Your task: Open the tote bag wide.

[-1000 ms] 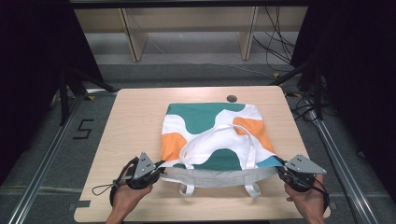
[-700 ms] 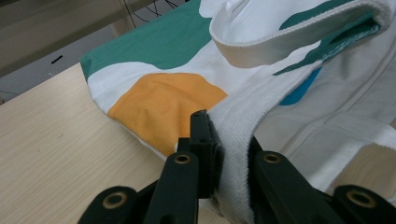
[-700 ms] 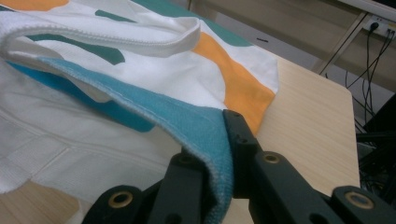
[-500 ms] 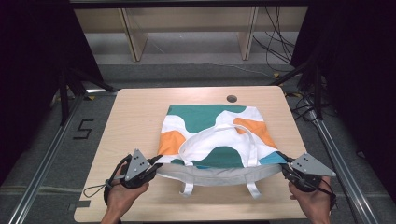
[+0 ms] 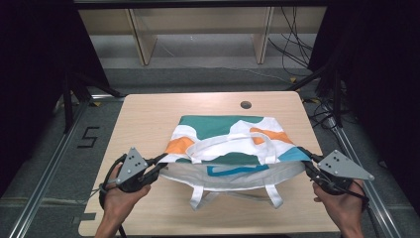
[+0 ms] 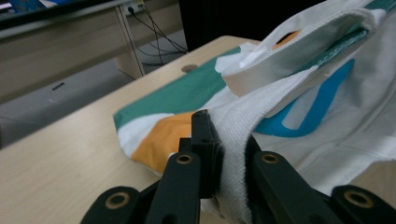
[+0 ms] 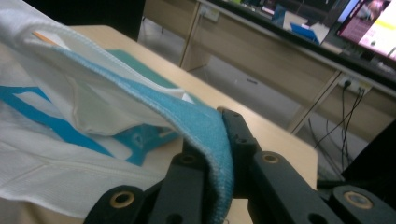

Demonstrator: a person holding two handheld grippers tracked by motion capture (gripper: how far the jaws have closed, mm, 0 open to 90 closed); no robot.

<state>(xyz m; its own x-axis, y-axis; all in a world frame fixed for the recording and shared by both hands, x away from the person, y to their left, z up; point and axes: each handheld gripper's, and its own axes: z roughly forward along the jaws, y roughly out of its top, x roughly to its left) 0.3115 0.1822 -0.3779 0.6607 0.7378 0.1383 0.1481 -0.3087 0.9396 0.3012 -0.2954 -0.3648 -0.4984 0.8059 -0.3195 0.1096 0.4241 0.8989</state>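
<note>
Tote bag (image 5: 233,148) on table (image 5: 148,119), left tongs (image 5: 157,166) and right tongs (image 5: 306,161) low, clamped on its opposite top corners

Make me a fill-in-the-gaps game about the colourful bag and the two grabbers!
1. The left gripper is shut on the white, green and orange cloth tote bag, pinching its ____ edge.
2. The right gripper pinches an edge coloured ____.
3. The bag lies on a light ____ table.
4. Near the table's far edge is a small round ____.

Missing words: white; blue; wooden; hole
</note>
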